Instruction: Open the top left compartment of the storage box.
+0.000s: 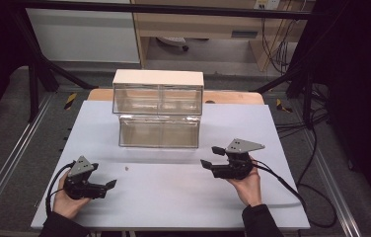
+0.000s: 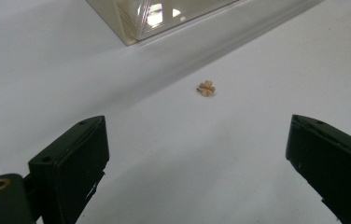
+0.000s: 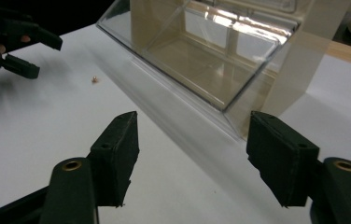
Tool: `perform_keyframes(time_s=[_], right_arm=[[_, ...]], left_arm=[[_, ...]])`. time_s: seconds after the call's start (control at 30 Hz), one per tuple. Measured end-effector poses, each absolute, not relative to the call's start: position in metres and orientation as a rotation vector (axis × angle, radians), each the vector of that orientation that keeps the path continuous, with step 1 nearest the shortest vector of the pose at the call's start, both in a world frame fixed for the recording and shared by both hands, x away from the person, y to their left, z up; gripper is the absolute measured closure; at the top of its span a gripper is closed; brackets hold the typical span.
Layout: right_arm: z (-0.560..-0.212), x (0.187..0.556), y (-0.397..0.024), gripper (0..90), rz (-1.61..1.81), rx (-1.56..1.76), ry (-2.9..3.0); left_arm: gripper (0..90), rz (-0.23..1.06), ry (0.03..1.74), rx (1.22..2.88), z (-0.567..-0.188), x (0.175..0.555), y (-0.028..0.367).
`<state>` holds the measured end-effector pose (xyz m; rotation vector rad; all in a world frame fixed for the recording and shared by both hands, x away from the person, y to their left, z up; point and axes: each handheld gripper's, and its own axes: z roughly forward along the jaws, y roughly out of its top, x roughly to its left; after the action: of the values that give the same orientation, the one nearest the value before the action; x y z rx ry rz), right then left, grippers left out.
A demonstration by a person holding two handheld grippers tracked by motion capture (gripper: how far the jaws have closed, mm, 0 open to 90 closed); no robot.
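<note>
Presently the small tan piece (image 2: 206, 88) lies loose on the white worktop (image 1: 173, 197), just ahead of the left gripper (image 1: 108, 186), whose jaws stand spread and empty. The right gripper (image 1: 212, 157), jaws also spread and empty, faces the clear drawer box (image 1: 159, 131). Advise lowering the left jaws squarely astride the piece before closing.

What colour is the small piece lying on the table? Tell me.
Pale tan small piece, clearest in the left gripper view.
</note>
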<state>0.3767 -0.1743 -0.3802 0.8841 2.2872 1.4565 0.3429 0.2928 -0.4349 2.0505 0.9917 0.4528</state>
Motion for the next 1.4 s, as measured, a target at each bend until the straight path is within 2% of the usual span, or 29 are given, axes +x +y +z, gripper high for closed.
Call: perform_keyframes(time_s=[0.83,1.2,1.4], right_arm=[[-0.345,0.406,-0.11,75.6,1.493,0.817,2.246],[-0.335,0.42,-0.09,86.9,1.504,0.79,2.217],[-0.334,0.427,-0.086,90.0,1.518,0.804,2.197]], left_arm=[[6.1,0.46,0.991,2.046,-0.434,0.343,0.294],[6.1,0.46,0.989,2.047,-0.434,0.343,0.294],[6.1,0.461,0.99,2.049,-0.434,0.343,0.294]])
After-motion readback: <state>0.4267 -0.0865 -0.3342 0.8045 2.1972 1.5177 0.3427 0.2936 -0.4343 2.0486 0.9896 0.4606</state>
